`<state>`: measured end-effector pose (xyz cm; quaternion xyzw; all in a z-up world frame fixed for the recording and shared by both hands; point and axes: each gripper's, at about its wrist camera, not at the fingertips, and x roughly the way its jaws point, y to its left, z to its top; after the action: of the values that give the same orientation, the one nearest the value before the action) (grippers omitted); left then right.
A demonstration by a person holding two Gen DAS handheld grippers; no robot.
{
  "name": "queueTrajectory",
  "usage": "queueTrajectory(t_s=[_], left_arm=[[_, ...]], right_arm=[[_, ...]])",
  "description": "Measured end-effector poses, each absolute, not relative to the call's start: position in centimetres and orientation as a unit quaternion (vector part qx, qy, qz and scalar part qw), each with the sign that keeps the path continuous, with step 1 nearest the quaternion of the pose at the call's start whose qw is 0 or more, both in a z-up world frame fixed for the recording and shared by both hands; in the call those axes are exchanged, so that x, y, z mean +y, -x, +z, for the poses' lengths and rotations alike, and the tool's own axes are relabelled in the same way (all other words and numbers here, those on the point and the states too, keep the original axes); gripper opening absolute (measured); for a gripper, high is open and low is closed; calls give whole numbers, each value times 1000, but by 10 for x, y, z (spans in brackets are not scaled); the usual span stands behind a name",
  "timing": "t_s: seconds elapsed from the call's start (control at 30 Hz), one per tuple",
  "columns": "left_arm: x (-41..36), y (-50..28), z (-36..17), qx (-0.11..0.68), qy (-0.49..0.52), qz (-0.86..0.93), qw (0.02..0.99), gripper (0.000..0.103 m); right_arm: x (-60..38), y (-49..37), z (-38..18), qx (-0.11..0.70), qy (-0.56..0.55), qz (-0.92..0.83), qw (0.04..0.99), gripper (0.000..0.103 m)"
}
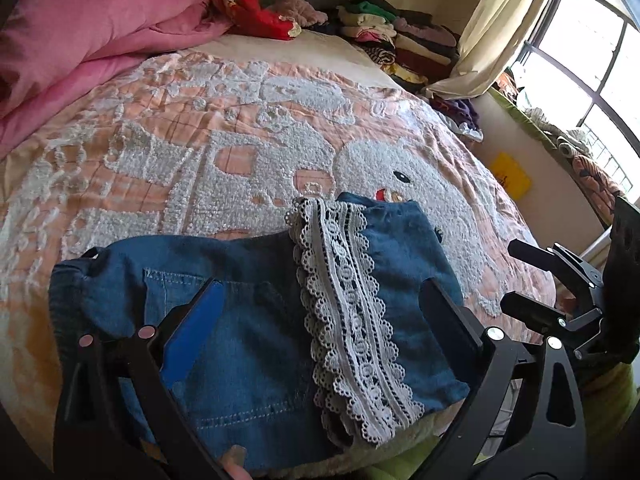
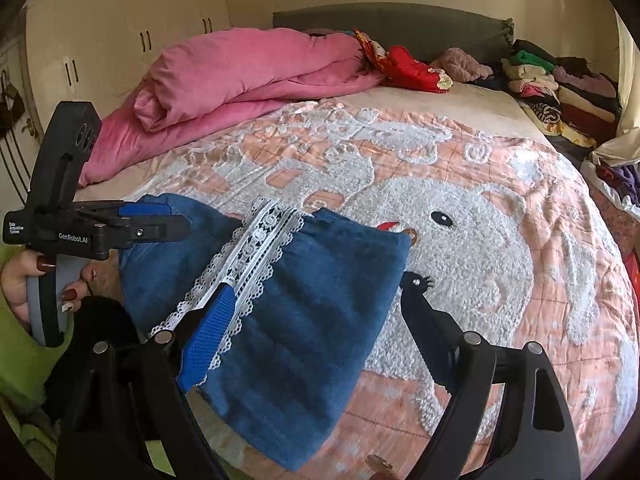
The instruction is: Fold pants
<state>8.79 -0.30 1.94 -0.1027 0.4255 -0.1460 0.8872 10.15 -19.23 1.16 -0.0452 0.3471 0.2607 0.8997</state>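
Blue denim pants (image 1: 248, 320), folded into a compact bundle with a white lace trim (image 1: 352, 320) running across them, lie near the bedspread's (image 1: 180, 168) front edge, beside the embroidered white bear. In the left wrist view we see a stitched back pocket facing up; the right wrist view shows only the plain folded side and the lace. In the left wrist view the left gripper (image 1: 320, 312) is spread wide over the bundle, holding nothing. In the right wrist view the right gripper (image 2: 316, 300) is likewise wide open, its blue-padded finger over the lace and its other finger over the bedspread. Only the right wrist view shows the hand (image 2: 44, 280) with dark red nails holding the left gripper's handle, and the wardrobe (image 2: 120, 32). Only the left shows the window (image 1: 592, 60). A pink duvet (image 2: 240, 76) and stacked clothes (image 2: 560, 84) occupy the far edge.
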Motion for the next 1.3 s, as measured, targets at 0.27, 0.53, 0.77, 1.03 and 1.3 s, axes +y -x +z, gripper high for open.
queueTrajectory(t_s=[0.27, 0.53, 0.77, 1.03, 1.3], left_arm=[[4, -69, 10, 440, 112, -152, 878, 91], [-7, -45, -19, 488, 144, -196, 838, 57], [-35, -46, -49, 529, 125, -194, 816, 46], [-27, -39, -46, 520, 129, -184, 824, 11], [-29, -41, -50, 523, 115, -179, 825, 17]], right_arm=[[-188, -90, 4, 356, 49, 273, 892, 84], [-181, -85, -18, 382, 49, 286, 877, 84], [-186, -82, -30, 396, 39, 283, 873, 84], [-177, -75, -37, 404, 37, 308, 860, 84], [-162, -70, -49, 416, 62, 313, 852, 78]])
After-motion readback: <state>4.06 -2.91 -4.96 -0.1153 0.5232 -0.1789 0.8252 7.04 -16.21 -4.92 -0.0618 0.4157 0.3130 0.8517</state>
